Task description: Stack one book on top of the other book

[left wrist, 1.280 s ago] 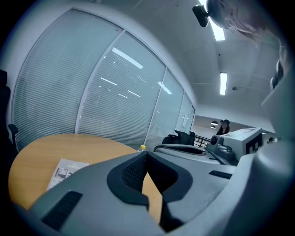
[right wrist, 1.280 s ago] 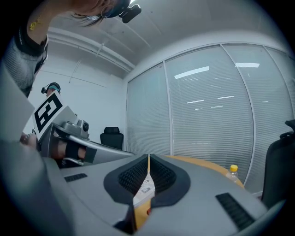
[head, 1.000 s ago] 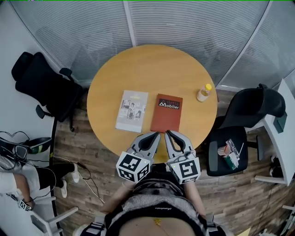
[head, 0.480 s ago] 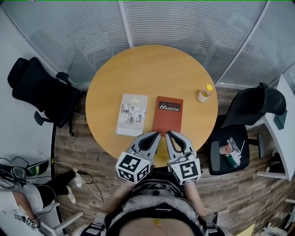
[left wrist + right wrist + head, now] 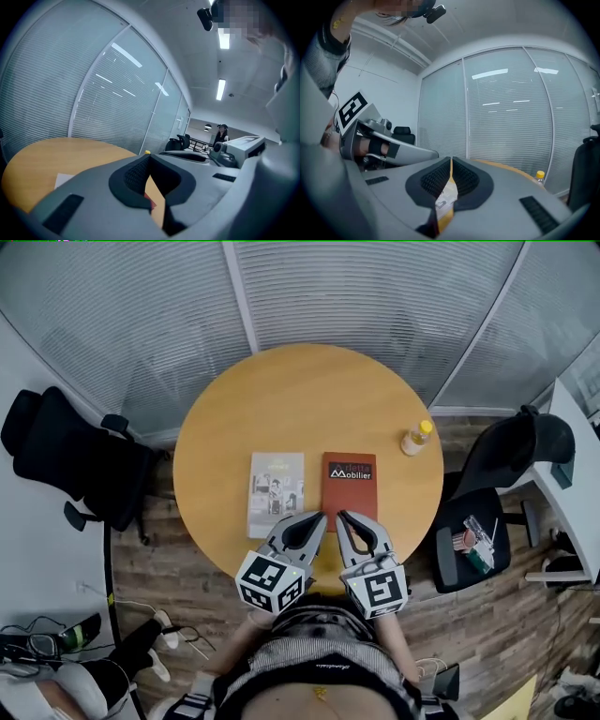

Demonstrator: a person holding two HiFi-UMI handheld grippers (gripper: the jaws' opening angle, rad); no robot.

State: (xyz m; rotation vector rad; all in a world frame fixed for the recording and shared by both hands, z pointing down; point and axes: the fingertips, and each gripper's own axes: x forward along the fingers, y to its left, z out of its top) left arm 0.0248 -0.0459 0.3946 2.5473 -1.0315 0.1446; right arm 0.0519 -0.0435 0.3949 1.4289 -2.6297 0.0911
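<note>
Two books lie side by side on the round wooden table (image 5: 309,390): a pale book with small pictures (image 5: 276,481) on the left and a red-brown book with white lettering (image 5: 349,490) on the right. My left gripper (image 5: 322,516) hovers shut at the table's near edge, its tip just below the gap between the books. Beside it, my right gripper (image 5: 340,516) is also shut, its tip at the red-brown book's near edge. Nothing is held in either. In the left gripper view the shut jaws hide most of the table (image 5: 51,154); a corner of the pale book (image 5: 63,178) shows.
A small bottle with a yellow cap (image 5: 415,437) stands near the table's right edge. Black office chairs stand at left (image 5: 70,460) and right (image 5: 516,456). Curved glass walls with blinds ring the far side. Cables lie on the wooden floor at lower left.
The head view has shifted: the table and books sit slightly lower and to the right in the picture. Both shut grippers have crept a little toward the books' near edges.
</note>
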